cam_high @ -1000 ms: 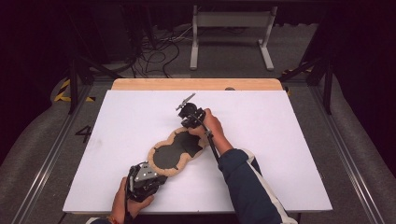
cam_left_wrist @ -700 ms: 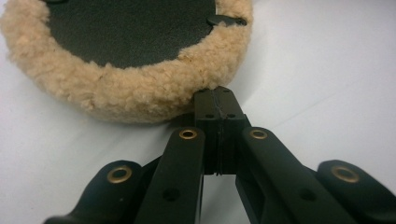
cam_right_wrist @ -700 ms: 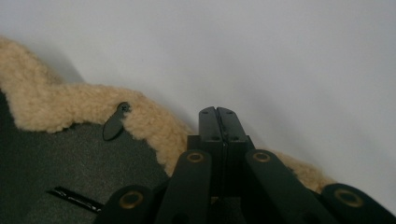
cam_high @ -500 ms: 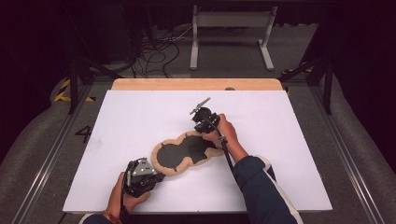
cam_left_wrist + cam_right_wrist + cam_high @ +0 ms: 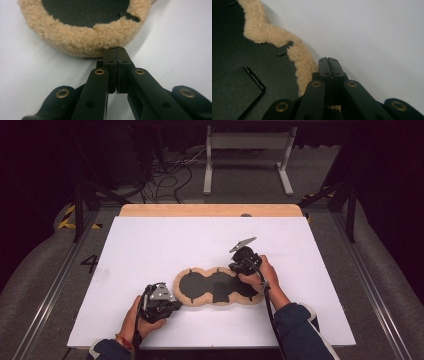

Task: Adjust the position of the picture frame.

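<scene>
White tabletop (image 5: 150, 245) bears a fleece-edged black pad (image 5: 200, 285) near centre. Left gripper (image 5: 116, 53), jaws together, pinches its left rim; right gripper (image 5: 329, 62) likewise its right rim. Aim unstated; progress cannot be judged.

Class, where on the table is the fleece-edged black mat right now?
In the high view the mat lies flat at the table's near centre, between the left gripper at its left end and the right gripper on its right end.

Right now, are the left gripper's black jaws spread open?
No: the left gripper has its jaws pressed together, tips at the tan fleece-edged black pad.
</scene>
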Tool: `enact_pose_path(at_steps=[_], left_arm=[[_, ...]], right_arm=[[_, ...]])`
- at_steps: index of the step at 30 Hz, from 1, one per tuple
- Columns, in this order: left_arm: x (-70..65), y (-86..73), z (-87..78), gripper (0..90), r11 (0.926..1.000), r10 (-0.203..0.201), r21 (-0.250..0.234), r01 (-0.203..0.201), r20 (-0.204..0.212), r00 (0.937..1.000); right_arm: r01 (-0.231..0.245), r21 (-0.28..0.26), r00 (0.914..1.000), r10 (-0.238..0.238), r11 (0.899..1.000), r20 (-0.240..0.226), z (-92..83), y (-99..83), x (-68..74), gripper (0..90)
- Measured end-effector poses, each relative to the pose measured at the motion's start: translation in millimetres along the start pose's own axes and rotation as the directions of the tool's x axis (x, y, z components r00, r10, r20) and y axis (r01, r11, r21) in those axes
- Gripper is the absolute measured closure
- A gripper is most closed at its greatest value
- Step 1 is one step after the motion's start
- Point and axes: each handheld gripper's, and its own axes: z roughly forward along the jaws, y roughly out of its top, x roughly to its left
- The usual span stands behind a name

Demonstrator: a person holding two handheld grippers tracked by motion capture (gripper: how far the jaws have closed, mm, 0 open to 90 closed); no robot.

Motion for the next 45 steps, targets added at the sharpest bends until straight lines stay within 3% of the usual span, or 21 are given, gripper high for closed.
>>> enact_pose_path(at_steps=[2, 3, 5, 6, 7, 10, 11, 13, 18, 22, 23, 25, 26, 27, 33, 36, 39, 45], left_arm=[[1.2, -1.0, -1.9, 85.5, 0.9999, 0.010, 0.000, -0.010, -0.001, 0.9999], [2.0, -2.4, -4.0, 84.2, 1.0000, 0.004, -0.008, -0.004, 0.000, 1.0000], [7.9, -5.1, -11.3, 83.7, 0.9996, 0.002, -0.029, -0.002, -0.006, 1.0000], [7.9, -5.1, -11.3, 83.3, 0.9996, 0.002, -0.029, -0.002, -0.006, 1.0000], [14.3, -6.9, -16.9, 82.5, 0.9980, -0.021, -0.059, 0.020, -0.018, 0.9996], [19.8, -7.1, -19.8, 80.5, 0.9971, -0.018, -0.074, 0.015, -0.037, 0.9992], [23.7, -6.9, -19.4, 79.9, 0.9965, -0.025, -0.080, 0.022, -0.048, 0.9985], [25.0, -6.5, -17.6, 79.4, 0.9968, -0.032, -0.075, 0.028, -0.058, 0.9978], [32.3, -3.6, -9.3, 78.3, 0.9963, -0.052, -0.072, 0.048, -0.060, 0.9968], [37.5, -2.0, -9.2, 77.3, 0.9926, -0.067, -0.104, 0.063, -0.035, 0.9971], [38.7, -1.5, -9.1, 76.4, 0.9926, -0.063, -0.107, 0.059, -0.035, 0.9974], [38.9, -0.6, -9.7, 76.2, 0.9941, -0.058, -0.095, 0.052, -0.058, 0.9966], [40.2, -0.6, -10.0, 76.2, 0.9958, -0.052, -0.080, 0.045, -0.083, 0.9952], [41.3, -1.3, -9.5, 76.0, 0.9951, -0.062, -0.083, 0.055, -0.084, 0.9946], [44.7, -1.5, -6.7, 76.3, 0.9951, -0.065, -0.080, 0.059, -0.077, 0.9949], [48.2, -3.0, -5.6, 77.5, 0.9926, -0.085, -0.091, 0.081, -0.047, 0.9952], [51.2, -4.1, -4.4, 78.0, 0.9903, -0.097, -0.101, 0.095, -0.018, 0.9951], [50.9, -1.7, -1.7, 79.5, 0.9897, -0.099, -0.105, 0.097, -0.014, 0.9950]], right_arm=[[-0.007, -0.024, 1.0000, 0.007, 1.000, 0.000, -6.4, -4.1, -1.8, 90.0], [-0.009, -0.081, 1.0000, 0.009, 0.997, 0.004, -23.0, -12.3, -4.5, 89.7], [-0.004, -0.118, 0.9998, 0.007, 0.993, 0.019, -37.3, -20.6, -6.5, 89.1], [0.005, -0.131, 0.9996, -0.001, 0.991, 0.030, -43.3, -24.8, -7.0, 88.5], [0.021, -0.145, 0.9985, -0.013, 0.989, 0.053, -52.8, -32.6, -6.9, 87.6], [0.035, -0.161, 0.9973, -0.024, 0.986, 0.070, -66.3, -46.9, -7.3, 86.7], [0.019, -0.183, 0.9971, -0.005, 0.983, 0.076, -78.6, -62.2, -8.5, 87.5], [0.004, -0.201, 0.9974, 0.010, 0.980, 0.072, -83.8, -69.9, -9.4, 87.5], [-0.094, -0.255, 0.9936, 0.107, 0.962, 0.036, -98.7, -120.8, -5.7, 85.7], [-0.112, -0.258, 0.9927, 0.119, 0.960, 0.014, -101.1, -134.2, -0.9, 86.6], [-0.096, -0.231, 0.9949, 0.100, 0.968, 0.006, -98.5, -142.8, 7.4, 86.6], [-0.090, -0.219, 0.9957, 0.092, 0.971, 0.000, -97.4, -145.2, 10.4, 87.0], [-0.119, -0.212, 0.9923, 0.109, 0.970, -0.058, -92.5, -147.9, 14.2, 87.1], [-0.117, -0.208, 0.9921, 0.105, 0.971, -0.069, -89.8, -147.8, 17.1, 87.0], [-0.053, -0.205, 0.9963, 0.037, 0.977, -0.078, -84.5, -143.7, 32.1, 87.8], [-0.035, -0.203, 0.9965, 0.018, 0.979, -0.082, -81.8, -143.6, 36.5, 88.0], [-0.031, -0.201, 0.9975, 0.017, 0.979, -0.069, -80.4, -145.1, 37.4, 87.5], [-0.035, -0.195, 0.9988, 0.027, 0.980, -0.042, -78.3, -146.3, 36.2, 87.3]])
